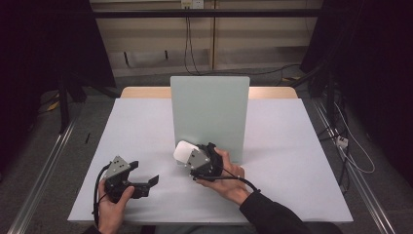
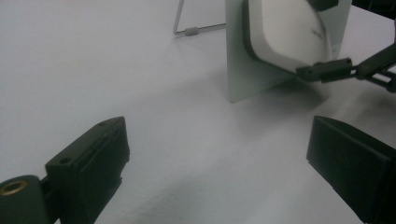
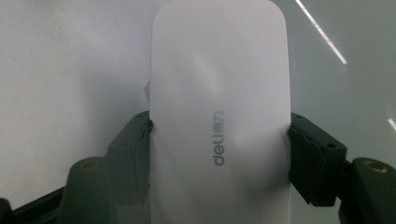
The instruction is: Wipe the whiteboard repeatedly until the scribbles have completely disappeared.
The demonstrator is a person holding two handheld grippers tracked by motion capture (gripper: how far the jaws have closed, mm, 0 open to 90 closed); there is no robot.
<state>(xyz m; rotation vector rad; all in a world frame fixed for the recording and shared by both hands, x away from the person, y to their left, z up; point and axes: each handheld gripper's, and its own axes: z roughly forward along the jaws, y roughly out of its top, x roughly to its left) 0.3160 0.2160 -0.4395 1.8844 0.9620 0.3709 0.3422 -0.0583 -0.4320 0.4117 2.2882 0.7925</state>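
A white computer mouse (image 1: 183,152) with a grey logo is held off the table, close in front of the upright pale green board (image 1: 210,114). My right gripper (image 1: 195,157) is shut on the mouse (image 3: 219,116), its black jaws pressing both long sides. In the left gripper view the mouse (image 2: 289,32) lies against the board's face (image 2: 243,74). My left gripper (image 1: 148,181) rests low at the front left of the table, open, with nothing between its fingers (image 2: 88,163).
The table (image 1: 146,126) is covered in a white sheet. The board stands on a wire foot (image 2: 187,31) near the table's middle. Cables and a power strip (image 1: 342,141) lie on the floor at the right.
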